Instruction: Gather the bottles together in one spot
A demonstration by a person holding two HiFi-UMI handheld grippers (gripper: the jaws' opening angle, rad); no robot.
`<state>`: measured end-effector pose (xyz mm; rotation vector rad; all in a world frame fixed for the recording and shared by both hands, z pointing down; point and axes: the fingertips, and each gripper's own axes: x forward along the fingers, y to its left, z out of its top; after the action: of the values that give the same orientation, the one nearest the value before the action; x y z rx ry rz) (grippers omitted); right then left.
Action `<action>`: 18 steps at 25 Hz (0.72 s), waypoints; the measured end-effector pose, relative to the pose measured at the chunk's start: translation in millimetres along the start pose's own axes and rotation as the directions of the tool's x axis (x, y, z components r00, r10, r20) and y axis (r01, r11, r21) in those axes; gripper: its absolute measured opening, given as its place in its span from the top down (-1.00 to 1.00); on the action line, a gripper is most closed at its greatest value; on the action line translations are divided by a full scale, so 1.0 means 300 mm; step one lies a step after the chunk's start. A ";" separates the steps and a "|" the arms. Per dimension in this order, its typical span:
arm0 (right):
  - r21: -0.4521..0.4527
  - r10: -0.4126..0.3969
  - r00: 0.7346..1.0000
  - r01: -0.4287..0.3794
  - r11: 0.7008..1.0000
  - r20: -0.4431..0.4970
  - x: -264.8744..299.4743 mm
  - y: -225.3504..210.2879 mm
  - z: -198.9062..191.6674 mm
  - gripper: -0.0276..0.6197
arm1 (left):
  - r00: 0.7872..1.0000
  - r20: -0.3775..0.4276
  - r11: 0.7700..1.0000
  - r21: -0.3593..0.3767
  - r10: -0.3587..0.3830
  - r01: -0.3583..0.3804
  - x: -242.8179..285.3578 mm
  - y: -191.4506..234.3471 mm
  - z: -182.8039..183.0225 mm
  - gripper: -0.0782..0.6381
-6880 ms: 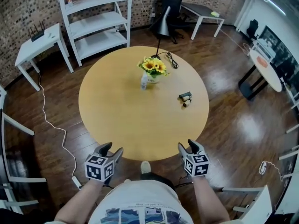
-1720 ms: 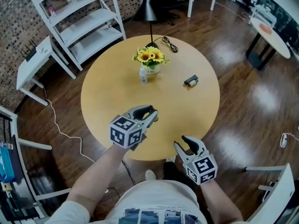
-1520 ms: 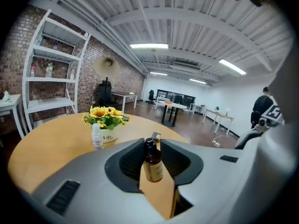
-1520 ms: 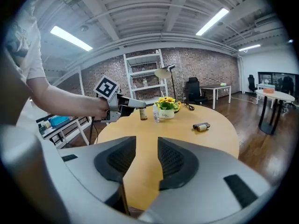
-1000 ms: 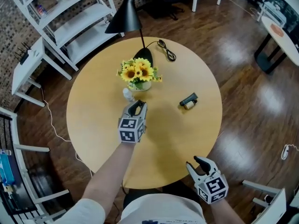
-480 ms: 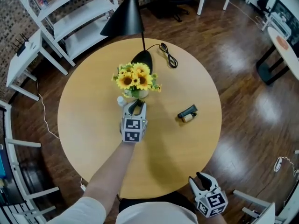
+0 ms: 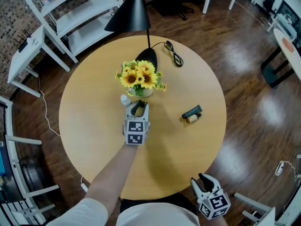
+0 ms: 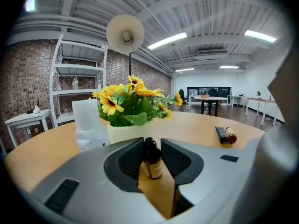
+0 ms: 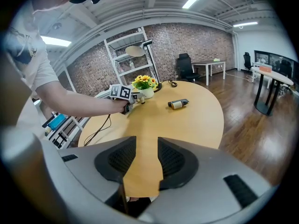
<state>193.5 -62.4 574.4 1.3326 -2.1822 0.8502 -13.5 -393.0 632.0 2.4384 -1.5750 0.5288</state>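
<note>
One view alone, the left gripper's, shows what the left tongs (image 7: 138,108) have: a small brown dropper bottle (image 8: 152,158) with a black cap and pale label. It stands upright on the table (image 7: 89,126) between the ribbed dark pads. Those tongs have just been easing apart, and the pads flank the bottle closely without clearly squeezing it. In the head view it cannot be made out among the grey tongs.

Just to its left stands a frosted white plastic bottle (image 7: 125,99), beside the cream pot (image 8: 122,133) of sunflowers (image 7: 139,78). Well apart to the right, a dark tube (image 7: 193,111) and a short brown bottle (image 7: 190,120) lie side by side on the smooth round wood.

The right tongs (image 9: 146,143), at the table's near edge, stand partly apart with nothing between them.
</note>
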 end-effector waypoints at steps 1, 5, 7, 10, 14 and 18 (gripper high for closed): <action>-0.001 0.002 1.000 -0.002 1.000 0.001 0.001 0.001 0.001 0.39 | 1.000 -0.004 1.000 0.005 0.002 -0.002 -0.003 -0.001 -0.003 0.47; -0.004 0.012 1.000 -0.012 1.000 0.003 0.006 0.007 0.003 0.39 | 1.000 -0.009 1.000 0.019 -0.003 0.003 -0.011 -0.006 -0.001 0.42; -0.005 0.015 1.000 -0.015 1.000 0.005 0.010 0.014 0.004 0.39 | 1.000 -0.008 1.000 0.024 -0.006 0.006 -0.017 -0.002 0.004 0.40; -0.006 0.019 1.000 -0.019 1.000 0.010 0.010 0.022 0.003 0.39 | 1.000 -0.004 1.000 0.025 -0.002 0.002 -0.041 0.001 0.013 0.36; -0.003 0.030 0.999 -0.030 1.000 0.045 0.019 0.032 0.011 0.39 | 1.000 0.017 1.000 0.015 0.004 -0.004 -0.125 0.002 0.045 0.34; -0.029 0.042 0.996 -0.040 0.999 0.082 0.042 0.074 0.036 0.39 | 0.999 0.040 0.999 -0.034 -0.004 0.006 -0.273 0.007 0.081 0.33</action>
<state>167.4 -70.2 568.8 1.3365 -2.2835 0.7910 -41.1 -333.5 577.3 2.4416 -1.5796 0.4507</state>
